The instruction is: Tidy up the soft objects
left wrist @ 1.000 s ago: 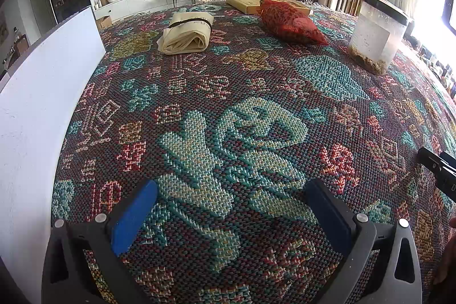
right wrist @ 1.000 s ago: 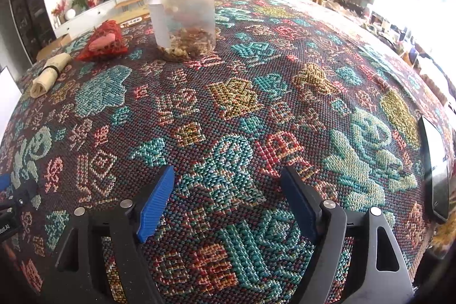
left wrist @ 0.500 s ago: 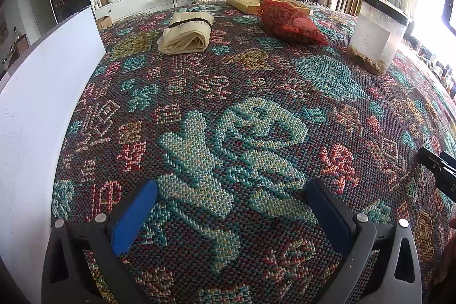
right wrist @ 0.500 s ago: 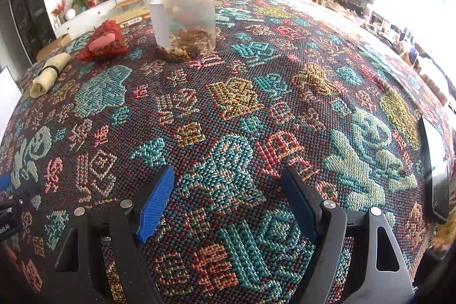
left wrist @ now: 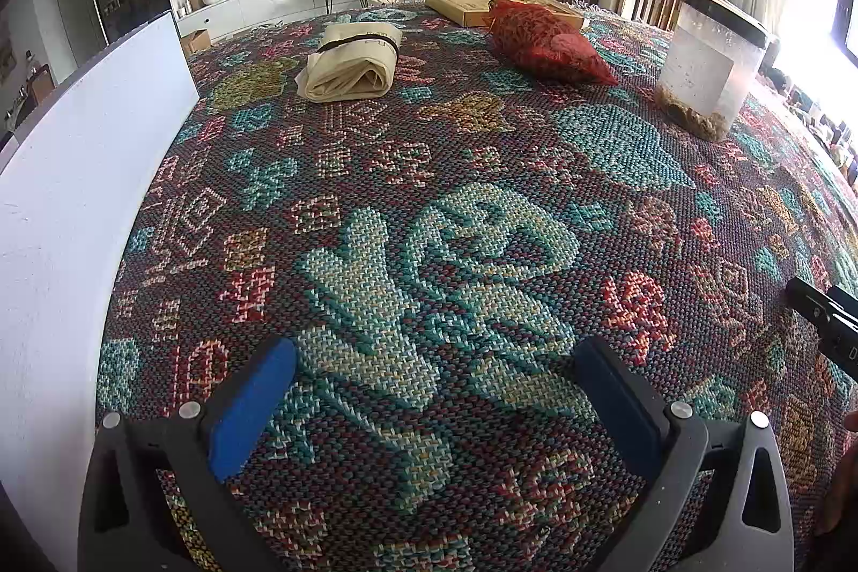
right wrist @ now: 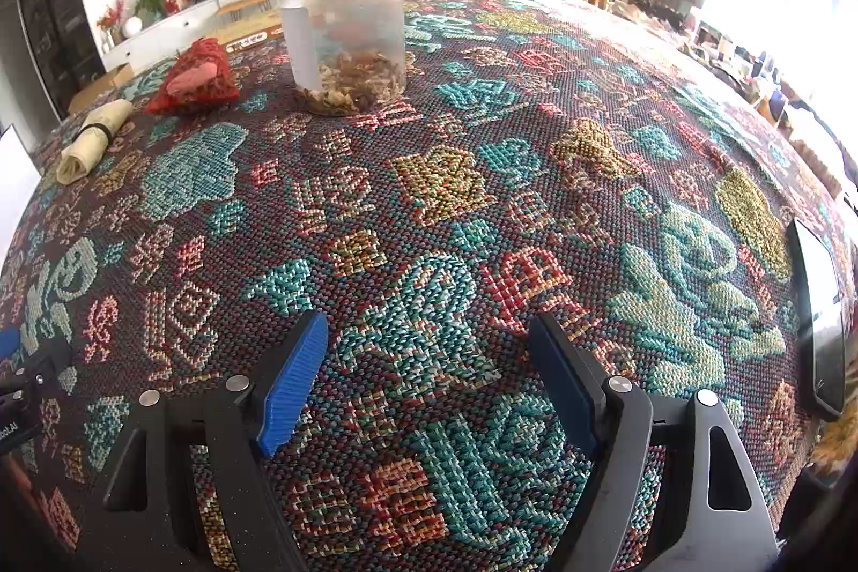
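A rolled cream cloth bag [left wrist: 351, 65] with a dark band lies far ahead on the patterned tablecloth [left wrist: 429, 207]; it also shows in the right wrist view [right wrist: 94, 138]. A red mesh pouch [left wrist: 544, 41] lies to its right, seen too in the right wrist view [right wrist: 195, 79]. A clear jar with a black lid [right wrist: 343, 25] holds dried bits; it shows at the far right in the left wrist view [left wrist: 708, 65]. My left gripper [left wrist: 434, 390] is open and empty, low over the cloth. My right gripper [right wrist: 429, 368] is open and empty too.
A white board [left wrist: 80, 197] stands along the table's left edge. A flat cardboard box [left wrist: 466, 4] lies at the far end. A dark phone [right wrist: 818, 314] lies at the right edge. Chairs and a TV unit stand beyond the table.
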### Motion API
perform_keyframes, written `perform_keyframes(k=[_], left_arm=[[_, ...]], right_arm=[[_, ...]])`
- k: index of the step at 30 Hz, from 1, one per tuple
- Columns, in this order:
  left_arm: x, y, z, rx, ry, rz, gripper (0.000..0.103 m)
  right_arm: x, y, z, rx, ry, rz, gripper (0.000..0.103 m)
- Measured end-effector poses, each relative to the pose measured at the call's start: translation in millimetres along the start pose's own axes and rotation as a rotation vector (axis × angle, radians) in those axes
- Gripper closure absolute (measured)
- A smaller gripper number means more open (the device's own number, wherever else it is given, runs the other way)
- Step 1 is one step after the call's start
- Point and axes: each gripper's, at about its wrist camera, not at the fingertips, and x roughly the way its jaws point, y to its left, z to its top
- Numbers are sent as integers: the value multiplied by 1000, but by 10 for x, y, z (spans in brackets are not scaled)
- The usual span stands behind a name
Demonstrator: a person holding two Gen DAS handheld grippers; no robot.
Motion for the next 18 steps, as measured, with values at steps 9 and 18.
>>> perform_keyframes(k=[9,18], left_arm=[[-3,-6,-3,0,0,1,0],[-25,284,307,-115,-6,-19,0]], right_arm=[[-1,-2,0,0,0,0,23],[-1,-6,-1,0,0,1,23]])
